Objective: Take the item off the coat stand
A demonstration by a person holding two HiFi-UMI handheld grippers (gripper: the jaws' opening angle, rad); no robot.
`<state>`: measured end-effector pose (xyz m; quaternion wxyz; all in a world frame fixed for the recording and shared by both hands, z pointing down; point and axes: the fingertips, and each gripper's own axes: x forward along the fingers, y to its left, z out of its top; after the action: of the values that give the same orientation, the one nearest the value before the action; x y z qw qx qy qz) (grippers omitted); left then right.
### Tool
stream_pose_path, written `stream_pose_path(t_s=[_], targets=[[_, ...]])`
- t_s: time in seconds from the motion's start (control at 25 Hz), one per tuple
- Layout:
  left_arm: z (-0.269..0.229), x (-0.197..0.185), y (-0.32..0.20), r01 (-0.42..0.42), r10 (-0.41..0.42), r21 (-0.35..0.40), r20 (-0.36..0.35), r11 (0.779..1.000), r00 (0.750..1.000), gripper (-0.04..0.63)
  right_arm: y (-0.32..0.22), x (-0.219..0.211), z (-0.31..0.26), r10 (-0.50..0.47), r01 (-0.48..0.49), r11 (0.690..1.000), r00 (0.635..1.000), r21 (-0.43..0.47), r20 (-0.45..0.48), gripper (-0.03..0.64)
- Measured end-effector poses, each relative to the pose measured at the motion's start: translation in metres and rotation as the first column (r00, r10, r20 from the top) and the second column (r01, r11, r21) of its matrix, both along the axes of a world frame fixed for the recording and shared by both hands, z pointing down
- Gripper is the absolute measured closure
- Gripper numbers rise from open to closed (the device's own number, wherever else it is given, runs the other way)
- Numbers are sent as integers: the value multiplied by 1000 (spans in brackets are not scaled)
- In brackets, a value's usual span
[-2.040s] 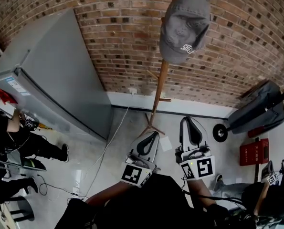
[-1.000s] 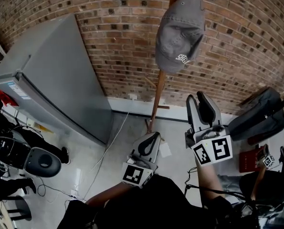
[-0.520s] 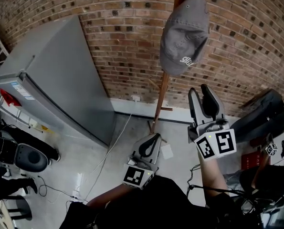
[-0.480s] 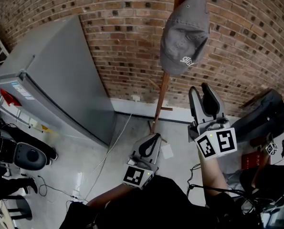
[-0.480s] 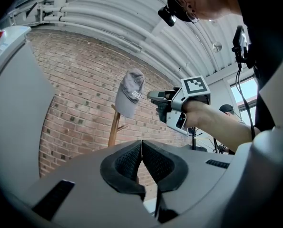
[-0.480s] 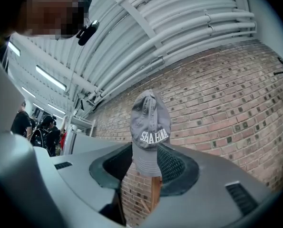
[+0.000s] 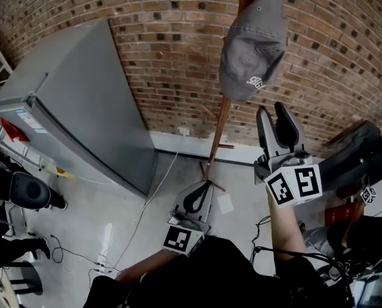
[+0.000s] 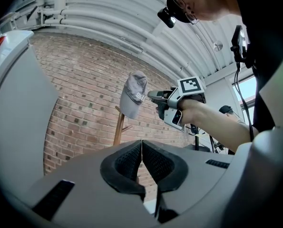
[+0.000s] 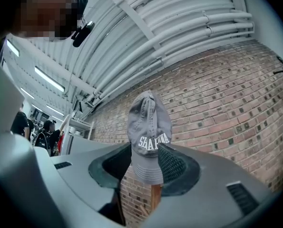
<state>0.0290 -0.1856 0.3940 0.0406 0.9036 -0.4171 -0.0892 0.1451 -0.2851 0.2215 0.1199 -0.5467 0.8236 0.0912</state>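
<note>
A grey cap (image 7: 253, 43) with white lettering hangs at the top of a wooden coat stand (image 7: 219, 130) against the brick wall. My right gripper (image 7: 272, 113) is raised just below and to the right of the cap's brim. Its jaws have just been opening and stand open. In the right gripper view the cap (image 9: 148, 132) shows in the gap of the right gripper (image 9: 146, 163), with no pad pressing on it. My left gripper (image 7: 205, 186) hangs lower, near the stand's foot, shut and empty. The left gripper view shows its pads (image 8: 131, 158) together, and the cap (image 8: 133, 95) beyond them.
A tall grey cabinet (image 7: 81, 108) stands left of the stand against the brick wall (image 7: 171, 56). A black wheeled bag (image 7: 354, 153) leans at the right. A white cable and a power strip (image 7: 104, 242) lie on the floor. People and a dark helmet (image 7: 27, 191) are at the far left.
My right gripper has risen toward the cap and its jaws have spread wider. The left gripper has barely moved. The helmet at the left has shifted.
</note>
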Motion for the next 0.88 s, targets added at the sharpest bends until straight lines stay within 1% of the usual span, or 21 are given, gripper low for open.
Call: stream_pose_path(t_s=[0.16, 0.28, 0.4, 0.6, 0.88], targets=[[-3, 0, 2, 6, -7, 25, 25, 1000, 1000, 578, -6, 1, -3, -2, 2, 1000, 1000, 6, -9, 453], [-2, 0, 3, -1, 1, 11, 6, 1000, 1000, 578, -13, 1, -5, 8, -8, 1000, 1000, 1, -26, 451], [-1, -1, 2, 2, -2, -2, 4, 1000, 1000, 578, -19, 3, -9, 11, -11, 1000, 999, 0, -32, 448], [-3, -3, -1, 2, -2, 16, -10, 1000, 1000, 578, -26, 4, -18, 11, -11, 1000, 999, 18, -33, 446], [1, -8, -5, 25, -25, -5, -16, 1000, 1000, 578, -35, 2, -29, 2, -1, 999, 1000, 32, -29, 443]])
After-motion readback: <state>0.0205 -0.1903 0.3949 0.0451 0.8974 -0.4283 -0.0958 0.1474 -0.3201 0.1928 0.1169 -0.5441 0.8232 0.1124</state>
